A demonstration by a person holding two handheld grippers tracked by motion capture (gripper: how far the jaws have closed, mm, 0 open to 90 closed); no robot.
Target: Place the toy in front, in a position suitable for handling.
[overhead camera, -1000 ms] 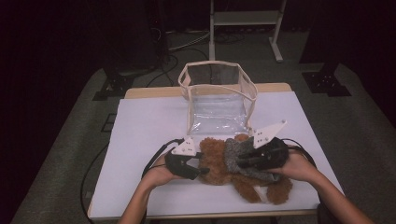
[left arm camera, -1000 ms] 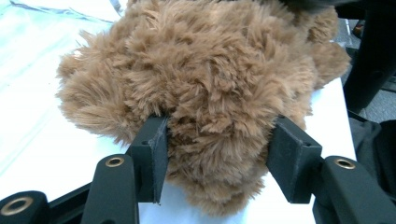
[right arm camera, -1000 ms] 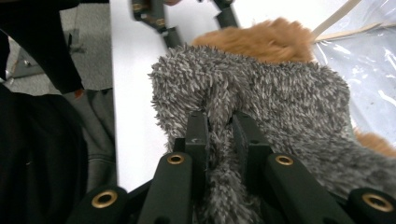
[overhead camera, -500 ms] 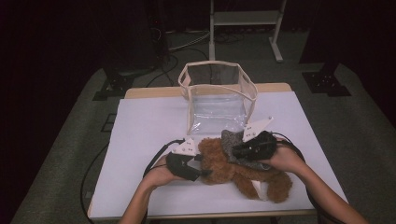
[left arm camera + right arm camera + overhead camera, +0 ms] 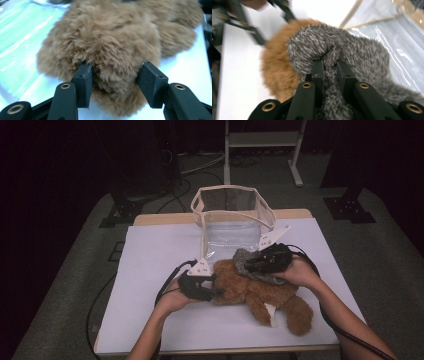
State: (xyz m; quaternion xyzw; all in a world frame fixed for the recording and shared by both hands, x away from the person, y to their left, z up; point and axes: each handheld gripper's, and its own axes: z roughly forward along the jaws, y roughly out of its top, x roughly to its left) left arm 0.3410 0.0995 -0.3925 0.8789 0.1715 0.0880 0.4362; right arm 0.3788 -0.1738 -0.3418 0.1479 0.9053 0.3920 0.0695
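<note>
A brown plush toy [image 5: 252, 292] lies on the white table [image 5: 150, 265], its legs toward the front right. My left gripper [image 5: 216, 291] grips its head end; in the left gripper view the jaws have just been closing and the pads [image 5: 84, 81] press into the brown fur [image 5: 112, 37]. My right gripper [image 5: 248, 265] is shut on a grey furry piece [image 5: 244, 257] that lies over the toy's upper body. In the right gripper view a fold of that grey fur [image 5: 352, 47] is pinched between the narrow jaws, with the brown fur [image 5: 277, 70] behind it.
A clear plastic bag [image 5: 232, 217] with beige trim stands open at the back middle of the table, right behind the toy; its plastic [image 5: 392, 45] lies just past the grey fur. Black cables trail from both grippers. A metal stand [image 5: 262, 140] is on the floor beyond.
My right gripper has carried the grey fur leftward and a little away, toward the bag. The left jaws have drawn in on the toy's head; that hand has stayed put.
</note>
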